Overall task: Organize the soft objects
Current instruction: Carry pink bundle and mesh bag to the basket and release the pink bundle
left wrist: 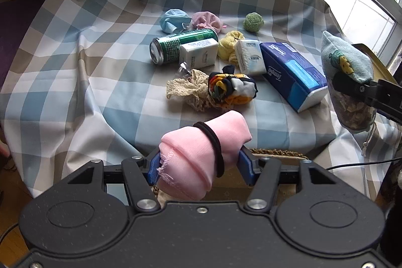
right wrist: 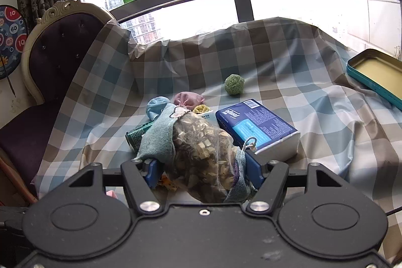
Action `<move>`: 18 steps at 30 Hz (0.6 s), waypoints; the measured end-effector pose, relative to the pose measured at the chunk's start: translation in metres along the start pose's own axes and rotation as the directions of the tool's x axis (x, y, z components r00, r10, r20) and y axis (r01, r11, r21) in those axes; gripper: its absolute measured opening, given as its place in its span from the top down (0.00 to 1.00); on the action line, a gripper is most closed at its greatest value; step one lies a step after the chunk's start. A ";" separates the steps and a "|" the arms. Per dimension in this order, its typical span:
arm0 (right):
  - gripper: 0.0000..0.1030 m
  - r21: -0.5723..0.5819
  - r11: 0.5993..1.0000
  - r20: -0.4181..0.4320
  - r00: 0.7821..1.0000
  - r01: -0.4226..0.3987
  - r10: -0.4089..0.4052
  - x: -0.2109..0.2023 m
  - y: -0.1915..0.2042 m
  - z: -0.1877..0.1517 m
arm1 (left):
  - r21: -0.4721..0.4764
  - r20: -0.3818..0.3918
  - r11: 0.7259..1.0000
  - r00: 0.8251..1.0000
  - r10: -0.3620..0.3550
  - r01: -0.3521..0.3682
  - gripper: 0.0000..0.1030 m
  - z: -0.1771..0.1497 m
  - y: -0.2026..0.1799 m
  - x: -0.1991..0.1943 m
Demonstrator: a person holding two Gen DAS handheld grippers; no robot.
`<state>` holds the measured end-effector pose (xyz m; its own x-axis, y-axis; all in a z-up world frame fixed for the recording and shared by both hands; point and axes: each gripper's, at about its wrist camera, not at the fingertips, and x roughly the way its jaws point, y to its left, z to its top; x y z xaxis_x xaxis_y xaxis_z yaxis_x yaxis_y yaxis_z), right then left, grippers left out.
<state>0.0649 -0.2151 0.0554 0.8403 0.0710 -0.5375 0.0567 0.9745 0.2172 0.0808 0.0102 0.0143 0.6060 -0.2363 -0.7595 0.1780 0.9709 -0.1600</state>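
- Our left gripper [left wrist: 199, 167] has its fingers clamped across the pink roll [left wrist: 201, 155], low centre of the left view, clear of the table [left wrist: 75, 67].
- Our right gripper [right wrist: 202, 171] squeezes the sachet [right wrist: 201, 150] mid-body, likely bound for the tin [right wrist: 377, 72] at right.
- Socks [left wrist: 232, 89] and lace [left wrist: 188, 89] still lie mid-table.

on the checked blue-and-beige tablecloth [left wrist: 100, 47], the green drink can [left wrist: 182, 44] lies on its side, left of a white tissue pack [left wrist: 199, 53]. the blue boxy tissue package [left wrist: 291, 72] lies right of the pile, with the green knitted ball [left wrist: 253, 21] behind.
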 end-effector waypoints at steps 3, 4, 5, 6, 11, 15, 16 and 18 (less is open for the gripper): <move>0.36 0.009 1.000 0.002 1.000 -0.005 0.005 -0.019 -0.004 -0.009 | 0.006 -0.011 1.000 1.000 -0.005 0.005 0.45 -0.010 -0.007 -0.005; 0.36 0.011 1.000 0.003 1.000 -0.006 0.006 -0.025 -0.005 -0.012 | 0.007 -0.014 1.000 1.000 -0.007 0.008 0.45 -0.013 -0.008 -0.007; 0.36 0.012 1.000 0.004 1.000 -0.007 0.007 -0.031 -0.005 -0.015 | 0.006 -0.016 1.000 1.000 -0.010 0.010 0.45 -0.016 -0.010 -0.009; 0.36 0.013 1.000 0.006 1.000 -0.008 0.008 -0.038 -0.006 -0.019 | 0.006 -0.017 1.000 1.000 -0.012 0.012 0.45 -0.020 -0.011 -0.011; 0.36 0.018 1.000 -0.001 1.000 -0.016 0.016 -0.063 -0.009 -0.031 | 0.005 -0.017 1.000 1.000 -0.009 0.009 0.45 -0.034 -0.015 -0.020; 0.35 0.043 0.999 -0.030 0.999 -0.027 0.028 -0.071 -0.013 -0.039 | -0.004 -0.040 1.000 0.999 -0.018 0.018 0.45 -0.044 -0.016 -0.021; 0.35 0.047 0.999 -0.036 0.999 -0.026 0.028 -0.072 -0.014 -0.041 | -0.007 -0.048 1.000 0.999 -0.022 0.021 0.45 -0.046 -0.017 -0.021; 0.35 0.050 0.998 -0.049 0.998 -0.024 0.027 -0.075 -0.016 -0.047 | -0.009 -0.066 1.000 0.998 -0.026 0.025 0.45 -0.051 -0.017 -0.020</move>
<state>-0.0247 -0.2254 0.0537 0.8139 0.1074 -0.5709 0.0630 0.9606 0.2705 0.0266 0.0001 -0.0001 0.5489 -0.2581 -0.7950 0.1862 0.9650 -0.1847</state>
